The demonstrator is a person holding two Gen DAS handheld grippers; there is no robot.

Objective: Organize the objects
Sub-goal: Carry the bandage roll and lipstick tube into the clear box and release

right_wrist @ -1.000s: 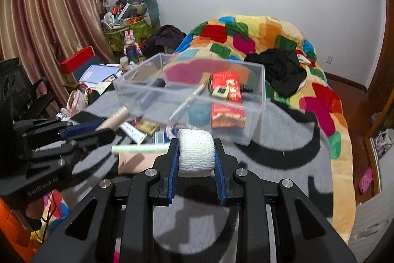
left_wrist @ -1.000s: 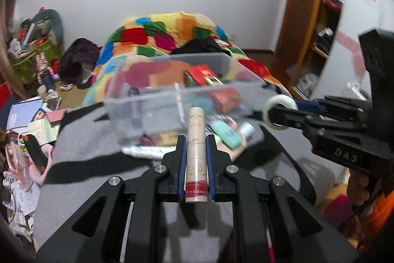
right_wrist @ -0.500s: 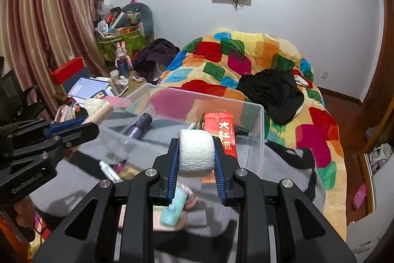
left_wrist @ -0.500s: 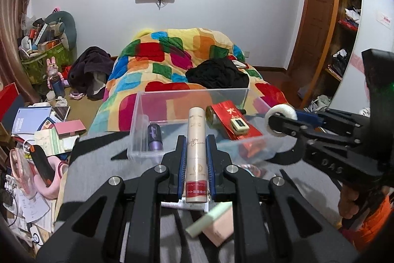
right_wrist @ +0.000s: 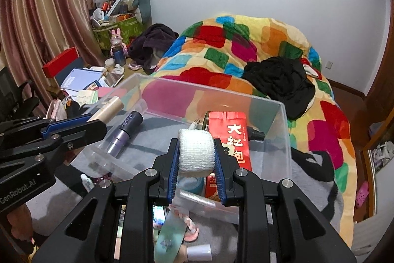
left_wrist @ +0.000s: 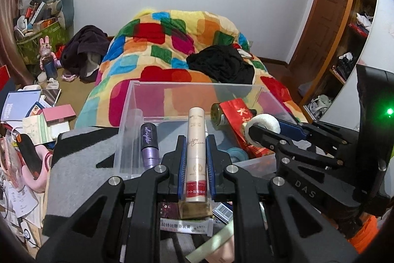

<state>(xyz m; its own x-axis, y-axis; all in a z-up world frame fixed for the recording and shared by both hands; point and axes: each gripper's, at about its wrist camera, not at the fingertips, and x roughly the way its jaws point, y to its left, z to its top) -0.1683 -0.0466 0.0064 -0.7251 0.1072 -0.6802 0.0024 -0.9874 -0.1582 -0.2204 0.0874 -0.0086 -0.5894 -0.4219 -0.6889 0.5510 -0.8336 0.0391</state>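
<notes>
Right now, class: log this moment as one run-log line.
left gripper: shut on cream tube | right gripper: shut on white gauze roll | both above clear bin | stage: carrying

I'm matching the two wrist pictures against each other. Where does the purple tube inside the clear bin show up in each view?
Left wrist: purple tube sits left of centre, just left of the left gripper, standing near-vertical in the picture.
Right wrist: purple tube lies left of centre, slanted.
Shared landmark: the red packet in the clear bin.
</notes>
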